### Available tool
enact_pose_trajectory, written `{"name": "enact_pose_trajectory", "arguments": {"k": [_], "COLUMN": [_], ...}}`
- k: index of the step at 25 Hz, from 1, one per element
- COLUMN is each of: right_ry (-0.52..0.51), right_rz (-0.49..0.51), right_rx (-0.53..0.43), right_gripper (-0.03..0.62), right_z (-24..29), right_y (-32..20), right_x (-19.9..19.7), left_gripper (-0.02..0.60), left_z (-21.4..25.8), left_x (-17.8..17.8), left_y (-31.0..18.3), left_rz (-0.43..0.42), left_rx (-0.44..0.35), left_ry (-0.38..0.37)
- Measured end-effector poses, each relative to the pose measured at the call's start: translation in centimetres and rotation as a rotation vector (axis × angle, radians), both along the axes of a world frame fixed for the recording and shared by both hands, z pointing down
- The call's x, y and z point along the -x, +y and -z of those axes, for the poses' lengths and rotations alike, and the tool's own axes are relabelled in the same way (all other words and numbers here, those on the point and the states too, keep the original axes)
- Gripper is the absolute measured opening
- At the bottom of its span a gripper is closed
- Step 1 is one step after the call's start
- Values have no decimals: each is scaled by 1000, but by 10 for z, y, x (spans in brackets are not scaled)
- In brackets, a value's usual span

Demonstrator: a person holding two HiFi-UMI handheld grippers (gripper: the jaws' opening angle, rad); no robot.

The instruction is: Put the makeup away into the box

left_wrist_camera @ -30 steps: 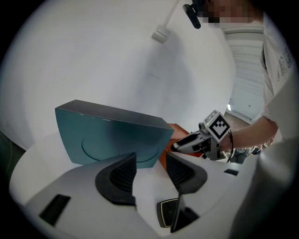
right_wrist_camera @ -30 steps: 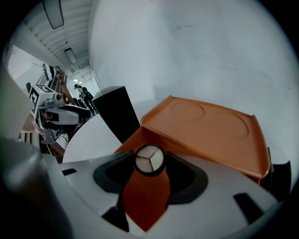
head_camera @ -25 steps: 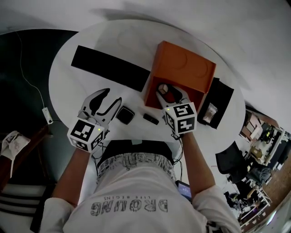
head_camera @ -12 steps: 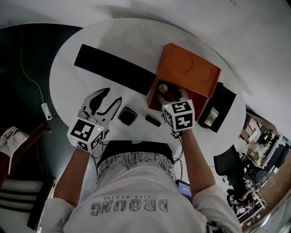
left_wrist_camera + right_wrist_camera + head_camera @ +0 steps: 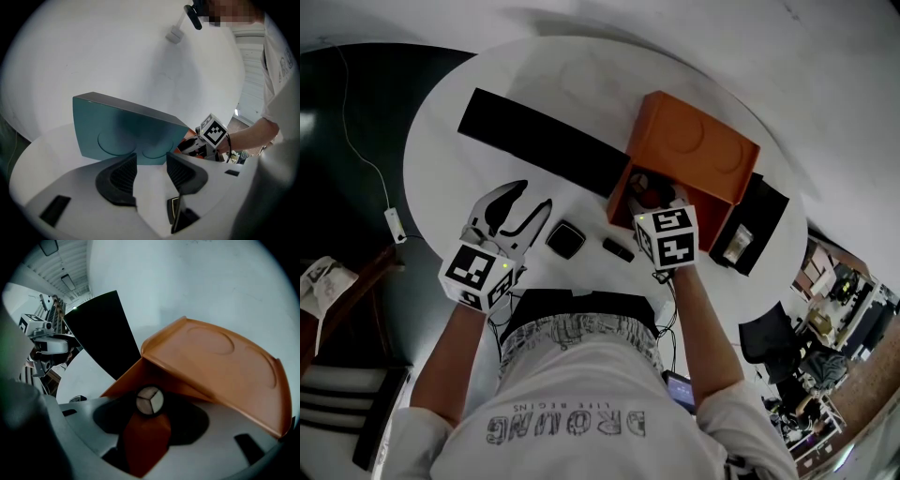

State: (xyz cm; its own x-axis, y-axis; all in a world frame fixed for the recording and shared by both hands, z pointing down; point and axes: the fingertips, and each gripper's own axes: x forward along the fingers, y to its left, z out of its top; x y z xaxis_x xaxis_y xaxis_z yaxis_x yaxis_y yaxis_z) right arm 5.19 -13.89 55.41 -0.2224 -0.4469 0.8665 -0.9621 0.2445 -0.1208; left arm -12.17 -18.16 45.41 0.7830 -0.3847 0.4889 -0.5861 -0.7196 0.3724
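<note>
The orange box [image 5: 698, 141] stands open at the table's far right, its lid [image 5: 220, 366] tilted back. My right gripper [image 5: 652, 193] reaches down into the box's front opening. It is shut on a round makeup pot [image 5: 150, 400] with a white three-part top, which is gripped between the dark pads [image 5: 110, 417]. My left gripper [image 5: 531, 199] rests low at the table's left front, open and with nothing in it [image 5: 151, 161]. A square black compact [image 5: 565, 240] and a small black stick [image 5: 618, 249] lie on the table between the two grippers.
A long black strip [image 5: 539, 141] lies across the white round table [image 5: 441, 178] behind the left gripper. A black pad with a small packet [image 5: 738, 242] sits right of the box. In the left gripper view a teal panel [image 5: 122, 133] with pressed circles stands ahead.
The head camera has shifted a little. Both grippers keep their places, and the right one still holds the round pot at the box opening.
</note>
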Motion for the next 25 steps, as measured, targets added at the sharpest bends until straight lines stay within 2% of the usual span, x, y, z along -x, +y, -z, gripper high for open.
{"name": "enact_pose_trajectory", "arguments": {"k": [4,18,25], "right_ry": [6,-22,-54], "right_rz": [15,-26,-74], "right_rx": [0,-59,-132], "right_gripper": [242,250,241], "right_z": [0,19,43], "right_y": [0,13,28], "right_x": [1,-4,-10], "left_gripper": [216,216,216], "left_z": [0,14,11], "left_x": [-1,-12,-29], "left_y": [1,17,54], "left_rz": [-4,-45,-203], "left_rx": [2,-27,-69], "left_ry": [-1,9,-26]}}
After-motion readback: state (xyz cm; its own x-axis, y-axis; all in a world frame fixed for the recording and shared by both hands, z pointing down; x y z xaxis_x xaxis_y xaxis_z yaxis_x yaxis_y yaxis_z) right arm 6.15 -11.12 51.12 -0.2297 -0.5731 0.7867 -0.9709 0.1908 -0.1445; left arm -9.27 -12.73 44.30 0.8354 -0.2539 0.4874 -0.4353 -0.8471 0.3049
